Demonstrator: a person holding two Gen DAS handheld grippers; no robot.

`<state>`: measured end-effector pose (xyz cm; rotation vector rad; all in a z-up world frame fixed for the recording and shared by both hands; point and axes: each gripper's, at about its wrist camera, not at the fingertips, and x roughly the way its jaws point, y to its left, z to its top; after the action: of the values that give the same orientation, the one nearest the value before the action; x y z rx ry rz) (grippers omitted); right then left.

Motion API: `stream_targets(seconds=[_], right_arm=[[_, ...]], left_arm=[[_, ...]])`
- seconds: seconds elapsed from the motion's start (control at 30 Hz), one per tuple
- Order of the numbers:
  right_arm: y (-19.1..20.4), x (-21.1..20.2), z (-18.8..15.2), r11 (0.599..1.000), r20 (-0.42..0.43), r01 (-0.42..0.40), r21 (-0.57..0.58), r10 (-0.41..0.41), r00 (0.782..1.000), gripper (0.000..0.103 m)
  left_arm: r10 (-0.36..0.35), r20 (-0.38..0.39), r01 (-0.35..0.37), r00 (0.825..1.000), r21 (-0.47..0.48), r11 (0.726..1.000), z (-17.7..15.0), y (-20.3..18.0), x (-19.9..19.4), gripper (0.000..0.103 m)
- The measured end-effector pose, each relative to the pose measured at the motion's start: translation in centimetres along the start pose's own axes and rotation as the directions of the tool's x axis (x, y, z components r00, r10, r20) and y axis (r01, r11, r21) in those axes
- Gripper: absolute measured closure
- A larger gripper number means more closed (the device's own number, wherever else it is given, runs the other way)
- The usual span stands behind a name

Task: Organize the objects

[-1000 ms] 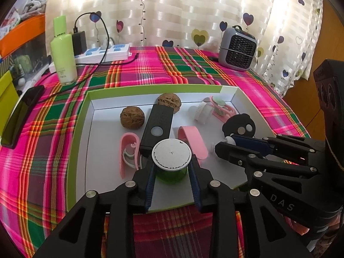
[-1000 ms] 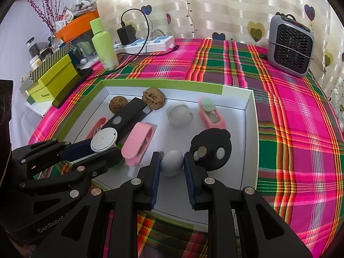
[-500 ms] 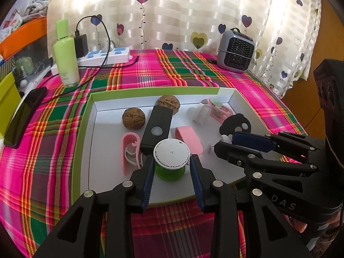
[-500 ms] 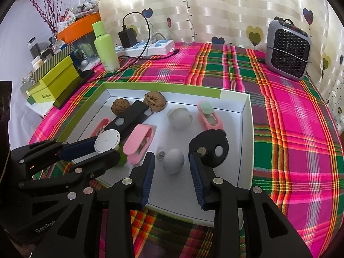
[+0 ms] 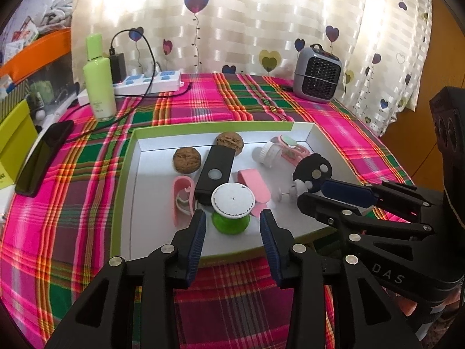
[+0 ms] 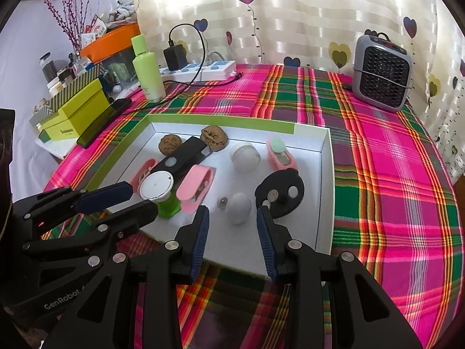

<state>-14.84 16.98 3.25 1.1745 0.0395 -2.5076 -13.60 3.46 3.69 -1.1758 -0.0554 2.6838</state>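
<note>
Two claws hang over the near edge of a white tray (image 5: 128, 192) that sits on a tabletop under a plaid cloth (image 5: 72, 232), and both are letting go rather than gripping. The left claw (image 5: 232, 232) has just been opening; the green bottle with a white cap (image 5: 232, 210) stands upright between its pads with a clear gap on each side, so nothing is held. The right claw (image 6: 232, 226) has also just parted, and the grey egg-shaped piece (image 6: 239, 208) rests on the tray floor between its fingers, free of both. Around these lie two walnuts (image 5: 186, 160), a black bar (image 5: 216, 171), pink clips (image 6: 194, 187), a white ball (image 6: 244, 157) and a black disc (image 6: 279, 192) that sits just beside the right finger. The tray looks nearly filled, so the sorting seems well along. The risk now lies in pulling away: the bottle is tall with a wide cap, and a pad that brushes it could tip it onto the pink clip close behind. The egg shape would likely roll at a light touch, toward the small metal stud (image 6: 222, 202) or the disc. Both claws work close together, so a sideways drift could knock one against the other.
</note>
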Motion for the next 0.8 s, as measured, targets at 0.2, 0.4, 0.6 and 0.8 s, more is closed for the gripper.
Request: stream_targets(seconds=[0.2,0.4,0.6,0.8], right_arm=[[0.3,-1.3,-0.6,1.0,0.03,0.006,0.014,-0.006,1.0,0.068],[1.1,-2.3,-1.8,1.0,0.067,0.026,0.006,-0.026,0.997,0.068],[1.5,-3.4,-2.8,0.999,0.108,0.033,0.012,-0.034,0.994,0.068],[1.5,-4.4,-3.5,0.998,0.131,0.052,0.029,-0.056,0.99,0.067]], left_arm=[[-0.003,0.023,0.003,1.0,-0.011,1.0,-0.7,-0.1,-1.2,0.066],[0.01,0.06,-0.009,0.998,-0.009,1.0,-1.7,-0.4,-2.3,0.066],[0.018,0.077,-0.018,0.997,0.001,1.0,-2.5,-0.8,-3.3,0.066],[0.023,0.087,-0.023,0.996,-0.002,1.0,-3.4,-1.0,-3.9,0.066]])
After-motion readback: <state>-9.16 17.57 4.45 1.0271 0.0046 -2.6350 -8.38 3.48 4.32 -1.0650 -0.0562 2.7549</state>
